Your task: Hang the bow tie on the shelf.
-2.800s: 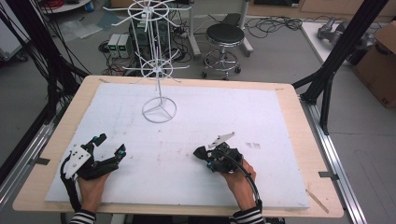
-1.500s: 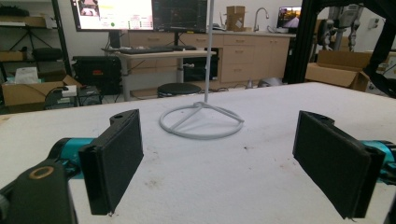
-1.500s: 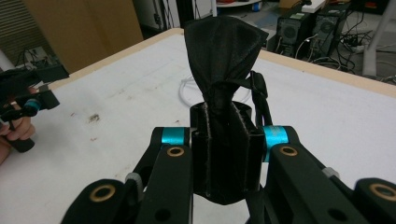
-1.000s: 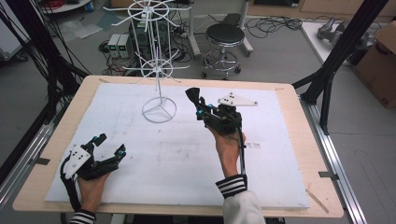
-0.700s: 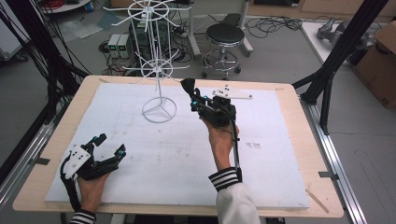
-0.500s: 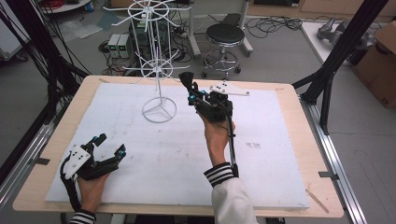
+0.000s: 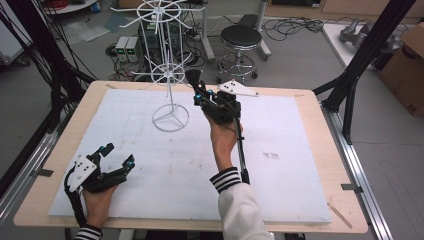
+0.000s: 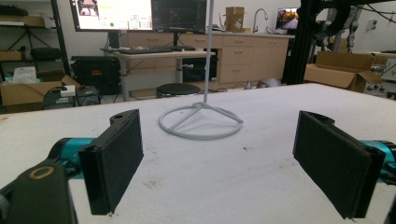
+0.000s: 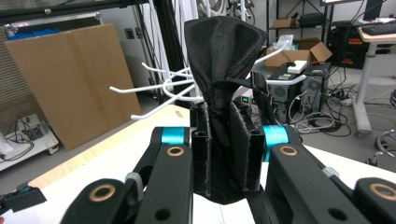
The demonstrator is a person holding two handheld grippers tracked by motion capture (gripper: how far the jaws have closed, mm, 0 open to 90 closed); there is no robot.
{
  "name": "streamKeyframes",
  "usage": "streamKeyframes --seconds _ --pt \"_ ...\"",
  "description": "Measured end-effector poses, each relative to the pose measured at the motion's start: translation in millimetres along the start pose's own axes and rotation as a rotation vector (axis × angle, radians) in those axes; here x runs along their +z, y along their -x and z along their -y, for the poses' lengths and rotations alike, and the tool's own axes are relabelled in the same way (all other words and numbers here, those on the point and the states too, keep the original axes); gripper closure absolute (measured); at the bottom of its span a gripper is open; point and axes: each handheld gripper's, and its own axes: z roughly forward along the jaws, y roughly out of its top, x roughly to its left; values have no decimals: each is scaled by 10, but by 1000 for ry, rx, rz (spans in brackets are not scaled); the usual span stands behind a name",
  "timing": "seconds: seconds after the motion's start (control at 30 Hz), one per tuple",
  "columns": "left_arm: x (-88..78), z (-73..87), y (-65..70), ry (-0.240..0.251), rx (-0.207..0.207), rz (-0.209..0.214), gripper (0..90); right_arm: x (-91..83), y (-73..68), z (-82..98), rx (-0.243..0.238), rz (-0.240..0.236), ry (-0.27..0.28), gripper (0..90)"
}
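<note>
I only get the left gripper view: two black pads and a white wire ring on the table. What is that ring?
Observer: It is the base of a tall white wire rack with hooked arms.
Operator: Where is the other gripper?
Observer: The right gripper is raised beside the rack's lower hooks.
Operator: Holding anything?
Observer: Yes, a bunched piece of black cloth, pinched between its jaws.

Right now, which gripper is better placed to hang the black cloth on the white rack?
Right. The right gripper is shut on the cloth and raised beside the rack, its hooks close ahead. The left gripper is open and low at the table's near edge.
</note>
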Motion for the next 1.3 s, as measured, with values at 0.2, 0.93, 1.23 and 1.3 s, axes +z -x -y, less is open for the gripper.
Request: streamKeyframes --seconds 0.2,0.93,1.23,1.3 --pt "-3 0 0 0 3 0 162 78 -19 -5 -2 -6 -5 789" --pt "-5 5 6 14 -2 2 162 265 -48 44 -6 1 -50 786" --pt "-7 4 4 11 0 3 162 317 -52 81 -7 5 -76 785" --pt "-7 4 3 10 1 3 162 326 -47 90 -7 7 -81 785"
